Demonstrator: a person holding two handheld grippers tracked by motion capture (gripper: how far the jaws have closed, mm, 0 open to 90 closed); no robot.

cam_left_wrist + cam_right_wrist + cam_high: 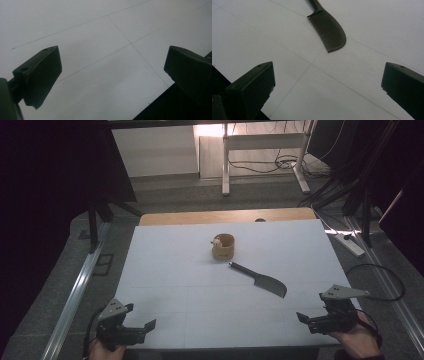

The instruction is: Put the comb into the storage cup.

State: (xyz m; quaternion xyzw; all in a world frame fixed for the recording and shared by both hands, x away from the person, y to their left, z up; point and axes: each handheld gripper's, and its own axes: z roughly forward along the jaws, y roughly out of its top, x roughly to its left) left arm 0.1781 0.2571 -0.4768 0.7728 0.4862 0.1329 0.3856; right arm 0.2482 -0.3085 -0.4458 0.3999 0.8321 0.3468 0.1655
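Comb (260, 279) lies flat mid-tabletop (170, 270), just right of the cup (223, 246); we hold both tongs wide and empty, right (306, 318) aimed at it, left (148, 326) idle near the edge

Comb (261, 279) mid-table (165, 270), cup (223, 247) just behind it, toward the far edge

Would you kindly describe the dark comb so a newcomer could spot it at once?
On the white table, look right of centre, just in front of the small wooden cup. The comb lies flat there: black, with a thin handle and a curved toothed blade.
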